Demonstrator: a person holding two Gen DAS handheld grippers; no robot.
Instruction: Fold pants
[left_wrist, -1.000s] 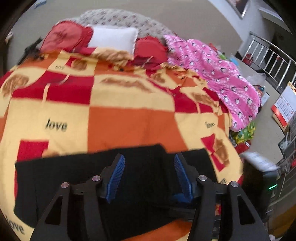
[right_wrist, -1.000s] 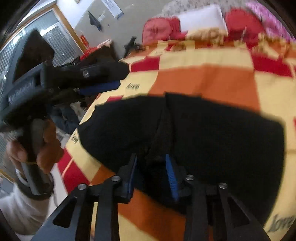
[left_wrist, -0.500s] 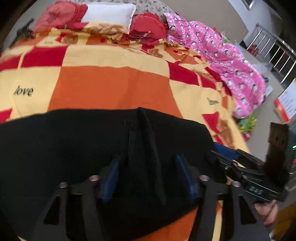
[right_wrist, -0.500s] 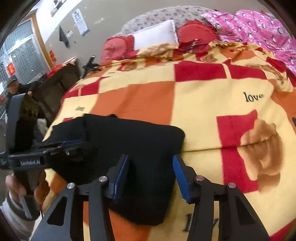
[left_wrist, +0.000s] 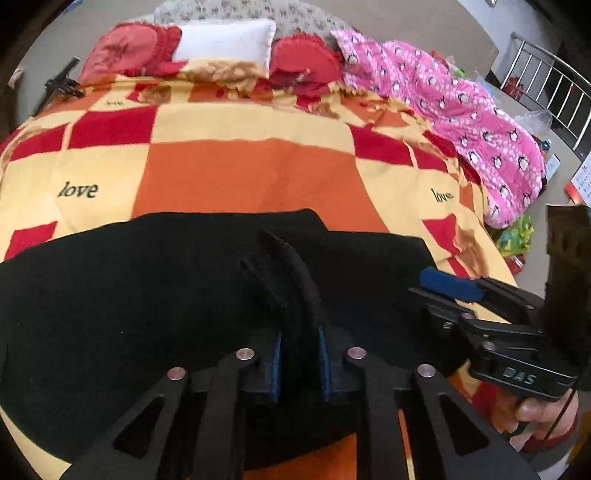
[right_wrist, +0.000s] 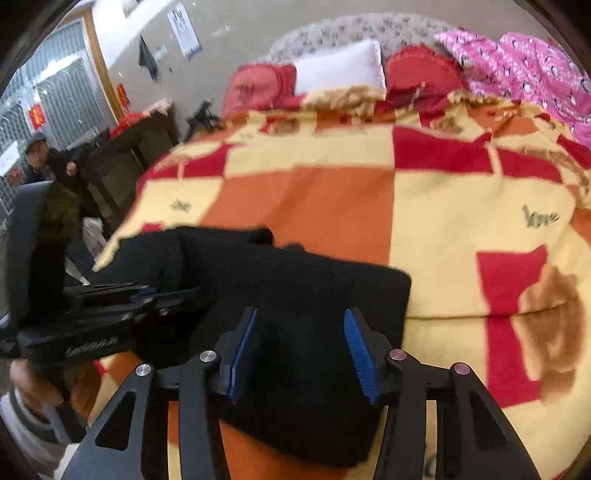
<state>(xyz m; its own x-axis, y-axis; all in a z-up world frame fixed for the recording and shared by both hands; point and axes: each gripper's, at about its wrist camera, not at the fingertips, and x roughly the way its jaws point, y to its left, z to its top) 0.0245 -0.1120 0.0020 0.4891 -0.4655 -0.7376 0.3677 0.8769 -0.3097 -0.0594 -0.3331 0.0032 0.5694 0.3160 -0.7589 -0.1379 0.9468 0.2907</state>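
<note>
Black pants (left_wrist: 147, 288) lie folded flat across the near part of an orange, red and yellow checked blanket (left_wrist: 251, 177) on a bed. My left gripper (left_wrist: 298, 354) is shut on a raised ridge of the pants fabric (left_wrist: 291, 280) near their front edge. My right gripper (right_wrist: 301, 354) is open, its blue pads (right_wrist: 242, 354) straddling the right end of the pants (right_wrist: 325, 295) just above the cloth. It also shows at the right of the left wrist view (left_wrist: 454, 291); the left gripper (right_wrist: 144, 295) shows at the left of the right wrist view.
Red cushions (left_wrist: 129, 51) and a white pillow (left_wrist: 225, 42) lie at the head of the bed. A pink patterned quilt (left_wrist: 472, 125) runs along the right side. A dark cabinet (right_wrist: 140, 147) and a seated person (right_wrist: 37, 155) are left of the bed.
My left gripper has closed on a fold of the pants, pinching up a ridge. My right gripper, earlier gripping the cloth, let go, swung to the pants' right end and stays open.
</note>
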